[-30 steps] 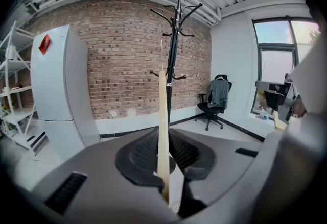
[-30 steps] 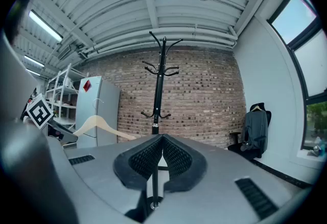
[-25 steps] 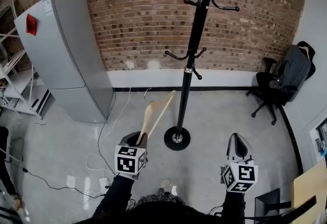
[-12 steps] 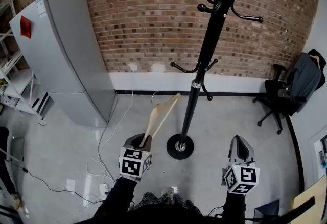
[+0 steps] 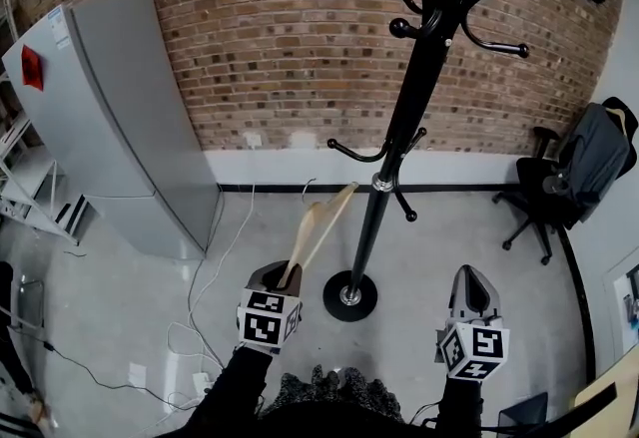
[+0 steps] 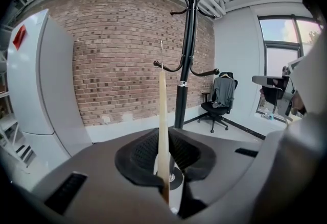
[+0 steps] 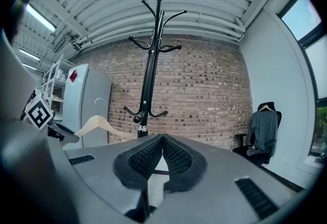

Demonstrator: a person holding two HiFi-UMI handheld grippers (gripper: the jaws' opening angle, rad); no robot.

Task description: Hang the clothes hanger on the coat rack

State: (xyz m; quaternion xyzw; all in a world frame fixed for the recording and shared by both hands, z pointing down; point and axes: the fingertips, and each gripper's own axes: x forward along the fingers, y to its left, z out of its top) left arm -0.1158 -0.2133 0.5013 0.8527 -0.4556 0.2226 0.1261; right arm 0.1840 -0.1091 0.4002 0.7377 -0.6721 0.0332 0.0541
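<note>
Brick wall (image 5: 280, 47): We saw a big red-brown wall at the back, with a white strip along the bottom.
Floor (image 5: 120, 306): It was grey and shiny.
Fridge (image 5: 110, 127): A tall grey fridge stood on the left by the wall. It had a small red sticker near the top.
Coat rack (image 5: 399, 137): We saw a tall black pole on a round foot, in the middle of the floor. Curved hooks stuck out up high and half way down. We saw nothing hanging on them.
Chair (image 5: 544, 182): A black office chair stood far off on the right, with a dark jacket over its back.
Clothes hanger (image 5: 315, 226): It was pale wood with a thin metal hook. We held it by one end in the left gripper. It pointed up and away toward the wall, just left of the pole, and it did not touch the rack.
Left gripper (image 5: 275, 276): Its jaws were narrow and squeezed the end of the hanger.
Right gripper (image 5: 469, 274): We held it out low on the right, well apart from the pole's foot. Its jaws were pressed together at the tips, with nothing in them.
Cable (image 5: 215, 256): A thin white cable lay on the floor beside the fridge.
</note>
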